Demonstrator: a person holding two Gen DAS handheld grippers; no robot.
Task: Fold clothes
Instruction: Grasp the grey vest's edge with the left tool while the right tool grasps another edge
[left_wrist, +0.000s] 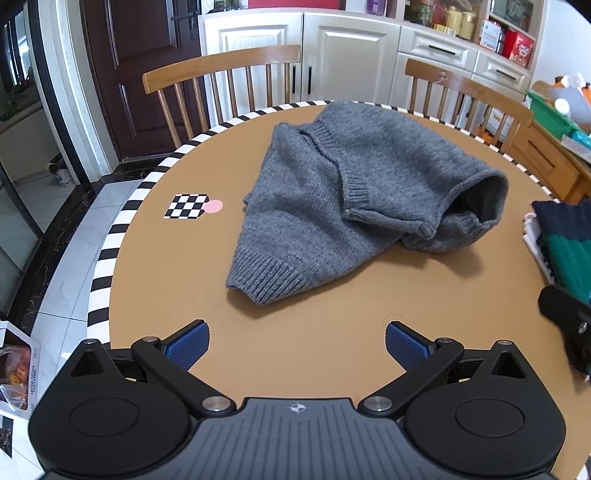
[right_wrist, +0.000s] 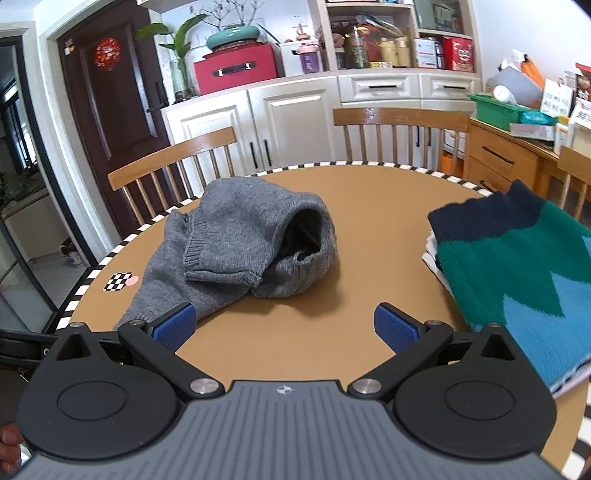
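Observation:
A grey knitted sweater (left_wrist: 354, 184) lies crumpled on the round brown table (left_wrist: 332, 317), one cuffed opening gaping toward the right. The same sweater (right_wrist: 240, 243) sits left of centre in the right wrist view. My left gripper (left_wrist: 297, 343) is open over bare table, a short way in front of the sweater's ribbed hem. My right gripper (right_wrist: 284, 326) is also open with nothing between its blue pads (right_wrist: 395, 328), just right of the hem. A folded green, blue and navy sweater (right_wrist: 517, 273) rests on a stack at the table's right.
A checkerboard marker with a pink dot (left_wrist: 192, 206) is stuck on the table's left side. Two wooden chairs (left_wrist: 221, 85) stand behind the table, with white cabinets (right_wrist: 295, 114) beyond. The table rim (left_wrist: 110, 240) is striped black and white. The right gripper's body (left_wrist: 569, 321) shows at the right edge.

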